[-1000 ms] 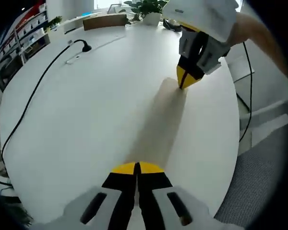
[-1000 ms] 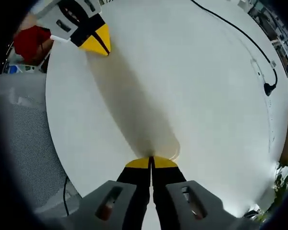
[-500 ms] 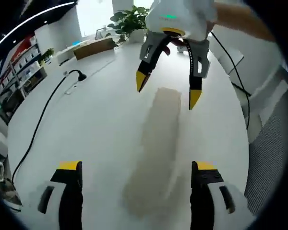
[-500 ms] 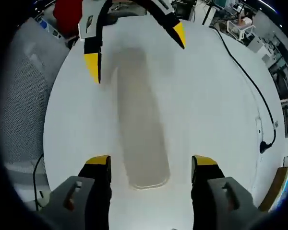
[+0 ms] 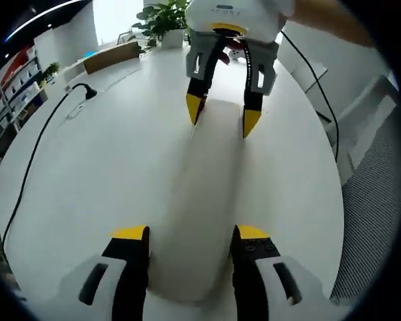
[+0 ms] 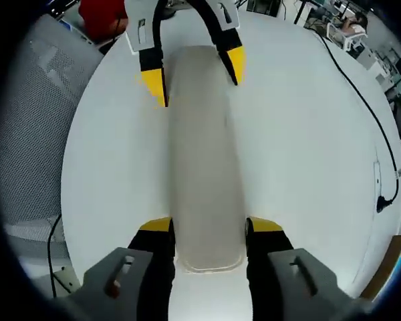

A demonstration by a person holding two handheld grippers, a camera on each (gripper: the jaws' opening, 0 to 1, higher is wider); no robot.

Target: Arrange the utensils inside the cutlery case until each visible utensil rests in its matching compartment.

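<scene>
A long pale beige cutlery case (image 5: 204, 180) with rounded ends lies closed on the white round table (image 5: 100, 174); no utensils show. My left gripper (image 5: 190, 234) straddles its near end, and the jaws press against both long sides. At the far end, my right gripper (image 5: 222, 117) clasps the case the same way. From the right gripper view the case (image 6: 204, 147) runs straight away from my right gripper (image 6: 210, 226), whose jaws touch its edges. My left gripper (image 6: 194, 75) holds the opposite end.
A black cable (image 5: 33, 167) runs across the table's left side to a plug (image 5: 87, 90). A potted plant (image 5: 164, 17) and a wooden box (image 5: 110, 60) stand at the far edge. Grey carpet (image 5: 367, 221) lies beyond the table's edge. A red sleeve (image 6: 103, 13) shows behind the left gripper.
Both grippers were shut a second ago, then opened wide over the case ends. Now their jaws have narrowed onto the sides of the case at both ends.
</scene>
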